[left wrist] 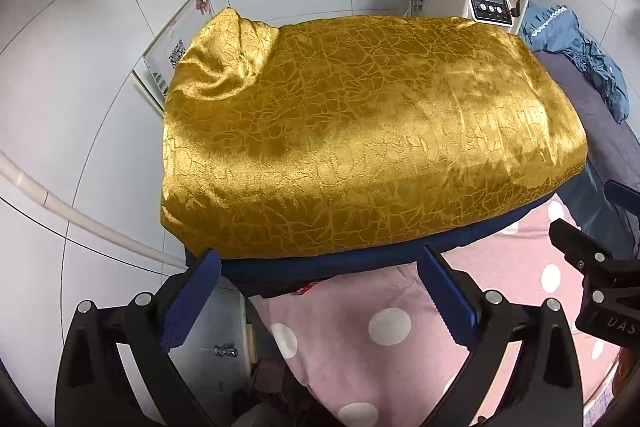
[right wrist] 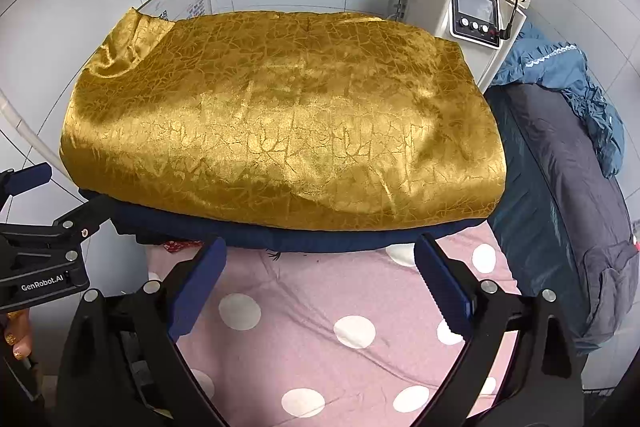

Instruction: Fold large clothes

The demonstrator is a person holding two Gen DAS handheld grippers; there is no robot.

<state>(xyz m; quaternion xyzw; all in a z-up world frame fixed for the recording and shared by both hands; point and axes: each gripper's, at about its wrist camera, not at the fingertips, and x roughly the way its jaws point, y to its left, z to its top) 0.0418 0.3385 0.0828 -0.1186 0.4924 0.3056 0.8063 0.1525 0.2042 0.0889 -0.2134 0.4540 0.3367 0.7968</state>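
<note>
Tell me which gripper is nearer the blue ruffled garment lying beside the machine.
Right. The right gripper hangs open at the gold garment's near edge, on the blue ruffled garment's side. The left gripper, also open, sits further left, away from it.

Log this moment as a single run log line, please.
gold garment: folded, lying on navy fabric | left gripper: open, empty | right gripper: open, empty, above polka-dot sheet
</note>
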